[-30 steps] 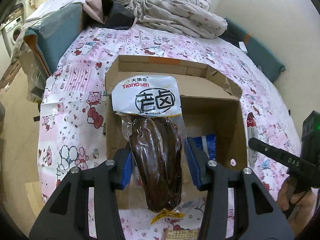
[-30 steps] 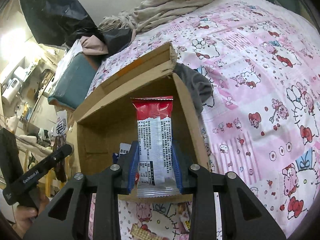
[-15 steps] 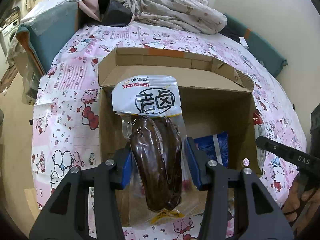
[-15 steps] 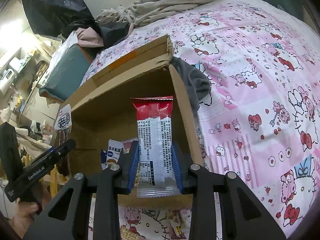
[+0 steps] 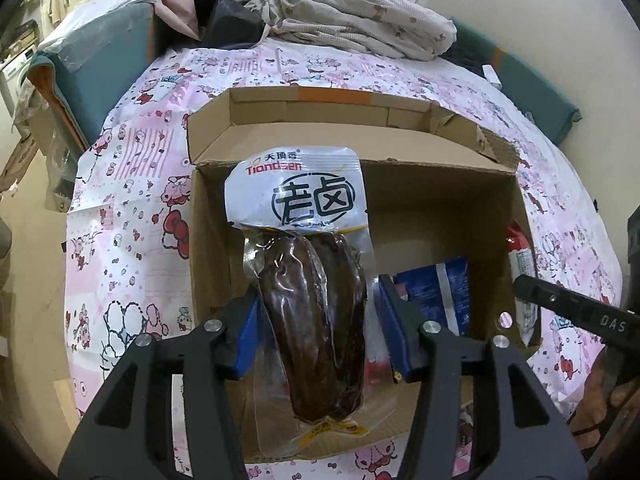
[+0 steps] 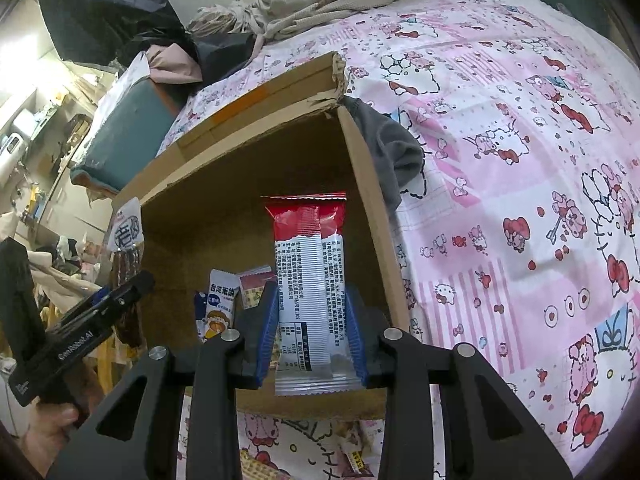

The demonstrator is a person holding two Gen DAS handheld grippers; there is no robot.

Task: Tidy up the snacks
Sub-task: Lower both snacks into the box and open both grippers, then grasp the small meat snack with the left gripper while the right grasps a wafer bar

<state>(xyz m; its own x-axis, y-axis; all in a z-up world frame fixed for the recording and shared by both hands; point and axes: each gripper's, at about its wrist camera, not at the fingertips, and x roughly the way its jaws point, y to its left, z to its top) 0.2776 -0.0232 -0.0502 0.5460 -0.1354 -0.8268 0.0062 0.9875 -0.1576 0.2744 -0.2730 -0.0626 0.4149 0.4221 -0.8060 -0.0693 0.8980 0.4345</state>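
A bed (image 5: 132, 168) in a pink cartoon sheet is carrying one open cardboard box (image 5: 400, 152), and both grippers are hanging over its mouth. The left gripper (image 5: 316, 316) is holding a vacuum pack (image 5: 312, 280) of dark braised meat; its fingers (image 5: 246, 320) are spreading, the right pad already looking clear of the film while the left one is brushing it. The right gripper (image 6: 312, 336) is carrying a red-and-white bar (image 6: 308, 280) upright, its fingers also easing apart with the bar between them, pads at its edges.

To do the drop well, I judge each hand should be keeping its pack well inside the walls and low, above bare floor, not on packets lying there.

Counted: one box, two held snacks, at least three small packets (image 6: 218, 308) inside, more wrappers (image 6: 352, 452) on the sheet.
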